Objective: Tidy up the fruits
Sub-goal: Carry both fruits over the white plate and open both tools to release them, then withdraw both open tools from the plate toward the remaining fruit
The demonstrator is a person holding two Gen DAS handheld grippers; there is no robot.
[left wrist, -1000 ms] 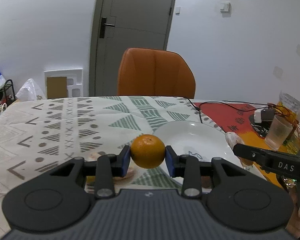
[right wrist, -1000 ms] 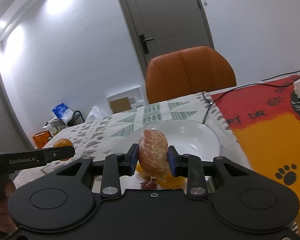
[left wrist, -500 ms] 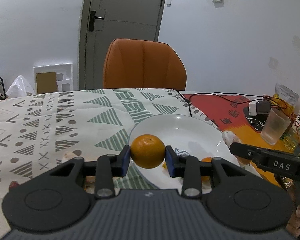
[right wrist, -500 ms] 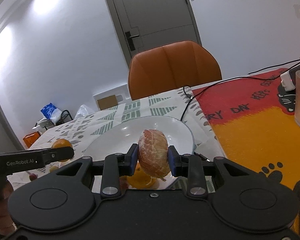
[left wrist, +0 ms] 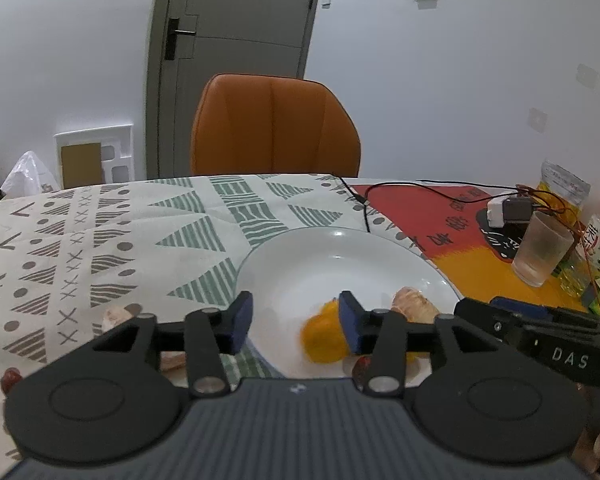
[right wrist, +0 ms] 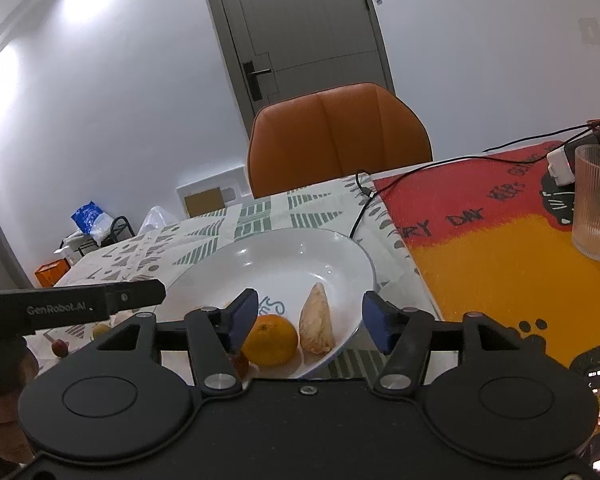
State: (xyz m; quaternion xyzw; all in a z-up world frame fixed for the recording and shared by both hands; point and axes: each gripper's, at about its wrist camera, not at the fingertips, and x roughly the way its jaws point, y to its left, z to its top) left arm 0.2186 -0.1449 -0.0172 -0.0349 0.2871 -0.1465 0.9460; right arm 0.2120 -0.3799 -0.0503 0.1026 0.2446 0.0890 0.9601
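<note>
Both tongs have just opened and let go: the orange (right wrist: pixel 271 340) and the pale peeled fruit (right wrist: pixel 317 325) now lie in the white plate (right wrist: pixel 300 252). The left tongs (left wrist: pixel 295 322) and right tongs (right wrist: pixel 309 322) stand apart just above them, no longer clamped.

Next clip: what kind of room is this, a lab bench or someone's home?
Most likely a home dining area, not a lab. A patterned tablecloth covers the table, an orange upholstered chair is pulled up to it, and a white plate of fruit sits beside a ribbed drinking glass.
</note>
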